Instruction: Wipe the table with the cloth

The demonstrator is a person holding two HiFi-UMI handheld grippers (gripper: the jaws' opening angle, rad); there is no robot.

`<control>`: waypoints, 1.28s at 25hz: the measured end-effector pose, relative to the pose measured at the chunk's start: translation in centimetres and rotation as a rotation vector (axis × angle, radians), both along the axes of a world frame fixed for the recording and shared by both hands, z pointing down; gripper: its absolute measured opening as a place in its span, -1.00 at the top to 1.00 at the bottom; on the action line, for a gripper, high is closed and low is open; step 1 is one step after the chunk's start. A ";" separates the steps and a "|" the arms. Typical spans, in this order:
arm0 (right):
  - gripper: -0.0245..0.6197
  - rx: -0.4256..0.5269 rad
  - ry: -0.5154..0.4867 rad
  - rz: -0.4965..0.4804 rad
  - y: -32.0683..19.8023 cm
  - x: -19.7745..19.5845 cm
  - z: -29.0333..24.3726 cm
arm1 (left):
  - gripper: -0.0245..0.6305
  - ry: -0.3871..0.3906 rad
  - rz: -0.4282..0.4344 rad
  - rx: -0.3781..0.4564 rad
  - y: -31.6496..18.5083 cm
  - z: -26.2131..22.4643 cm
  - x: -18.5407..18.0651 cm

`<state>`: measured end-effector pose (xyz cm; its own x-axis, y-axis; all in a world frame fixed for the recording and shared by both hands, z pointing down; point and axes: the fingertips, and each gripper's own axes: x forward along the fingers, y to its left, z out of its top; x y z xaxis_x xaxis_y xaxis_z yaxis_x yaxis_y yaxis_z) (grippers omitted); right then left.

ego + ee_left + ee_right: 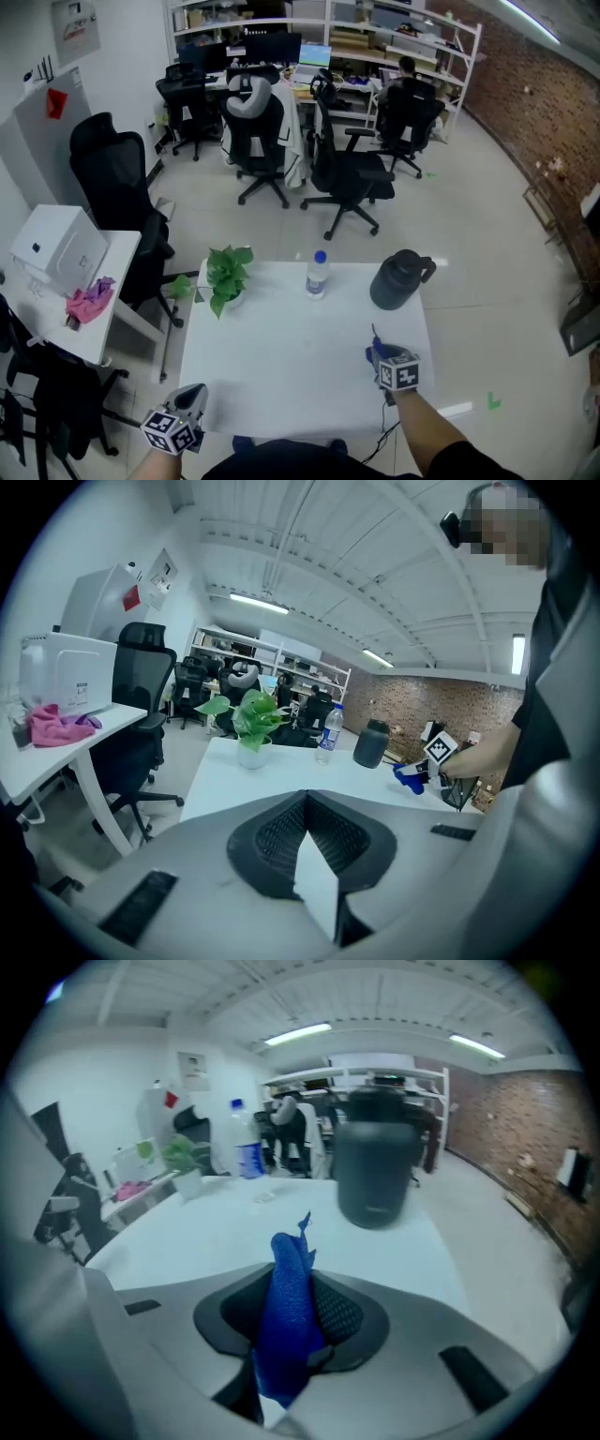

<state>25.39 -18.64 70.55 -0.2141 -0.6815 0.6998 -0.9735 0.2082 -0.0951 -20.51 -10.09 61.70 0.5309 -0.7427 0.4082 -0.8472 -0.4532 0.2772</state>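
The right tool (300, 1312) is clamping the blue cloth (286, 1335) over the white counter (281, 356), with a dark jug (398, 279) just ahead of it and a water bottle (317, 274) and potted plant (228, 274) farther off to its left. The left tool (192, 401), jaws together and empty, is hovering at the counter's corner; office chairs (347, 173) are crowding the floor beyond.

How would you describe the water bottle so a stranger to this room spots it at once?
Find the white table in the foreground. Along its far edge stand three things: a potted plant, a bottle and a dark jug. The bottle is the middle one, clear with a blue cap.
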 end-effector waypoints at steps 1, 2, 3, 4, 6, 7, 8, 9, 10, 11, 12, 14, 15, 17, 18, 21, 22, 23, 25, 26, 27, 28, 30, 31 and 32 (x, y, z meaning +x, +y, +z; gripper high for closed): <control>0.59 0.014 -0.010 -0.078 -1.1 -3.3 -0.4 | 0.93 0.001 -0.007 0.002 0.1 0.0 -0.4; 0.59 0.022 -0.013 -0.151 -2.0 -6.5 -0.7 | 0.93 0.002 -0.013 0.004 0.2 0.0 -0.8; 0.59 0.028 -0.009 -0.216 -2.8 -9.6 -0.9 | 0.93 0.002 -0.018 0.004 0.3 0.0 -1.2; 0.59 0.031 -0.002 -0.272 -3.5 -12.4 -0.9 | 0.93 0.003 -0.021 0.004 0.5 -0.1 -1.5; 0.60 0.022 0.020 -0.357 -4.7 -17.0 -0.4 | 0.93 0.003 -0.024 0.001 1.0 -0.2 -2.1; 0.59 0.011 0.036 -0.386 -5.1 -18.9 0.1 | 0.93 0.000 -0.025 -0.001 1.3 -0.1 -2.4; 0.59 0.000 0.060 -0.408 -5.5 -20.4 0.6 | 0.93 -0.004 -0.027 -0.003 1.6 0.0 -2.8; 0.60 -0.006 0.093 -0.424 -6.0 -21.4 1.2 | 0.93 -0.008 -0.029 -0.004 1.9 0.0 -3.1; 0.60 -0.004 0.131 -0.436 -6.5 -22.2 1.9 | 0.93 -0.011 -0.030 -0.004 2.1 0.1 -3.5; 0.60 -0.005 0.167 -0.442 -7.1 -22.6 2.6 | 0.93 -0.013 -0.030 -0.004 2.2 0.1 -3.7; 0.60 -0.016 0.198 -0.441 -7.4 -22.7 3.5 | 0.93 -0.014 -0.031 -0.005 2.3 0.1 -4.0; 0.60 -0.057 0.240 -0.434 -7.4 -22.3 5.4 | 0.93 -0.013 -0.040 -0.006 2.6 0.1 -4.4; 0.60 -0.069 0.245 -0.433 -7.2 -22.2 6.1 | 0.93 -0.012 -0.047 -0.008 2.7 0.0 -4.7; 0.60 -0.062 0.235 -0.439 -7.2 -22.5 6.9 | 0.93 -0.010 -0.058 -0.013 3.0 -0.1 -5.1; 0.60 -0.061 0.230 -0.441 -7.2 -22.7 7.0 | 0.93 -0.010 -0.061 -0.016 3.1 0.0 -5.3; 0.60 -0.074 0.227 -0.442 -7.1 -22.6 7.0 | 0.93 -0.004 -0.067 -0.022 3.1 0.1 -5.3; 0.60 -0.070 0.229 -0.439 -7.2 -22.5 6.8 | 0.93 0.001 -0.067 -0.023 3.1 0.1 -5.2; 0.60 -0.067 0.233 -0.435 -7.2 -22.3 6.5 | 0.93 0.004 -0.067 -0.023 3.2 0.1 -5.1; 0.60 -0.070 0.234 -0.430 -7.3 -22.2 6.4 | 0.93 0.001 -0.063 -0.020 3.2 0.1 -4.9; 0.60 -0.077 0.230 -0.430 -7.3 -22.2 6.5 | 0.93 -0.002 -0.060 -0.019 3.2 0.1 -4.9; 0.60 -0.088 0.224 -0.431 -7.2 -22.3 6.6 | 0.93 -0.003 -0.058 -0.018 3.3 0.1 -4.8; 0.60 -0.098 0.219 -0.432 -7.1 -22.4 6.8 | 0.93 -0.004 -0.057 -0.019 3.4 0.1 -4.8; 0.60 -0.102 0.226 -0.426 -7.2 -22.2 6.6 | 0.93 -0.003 -0.058 -0.023 3.6 0.2 -4.8; 0.60 -0.101 0.232 -0.422 -7.2 -22.1 6.6 | 0.93 -0.002 -0.059 -0.025 3.7 0.3 -4.8; 0.60 -0.103 0.235 -0.420 -7.3 -22.0 6.6 | 0.93 -0.002 -0.060 -0.026 3.8 0.3 -4.9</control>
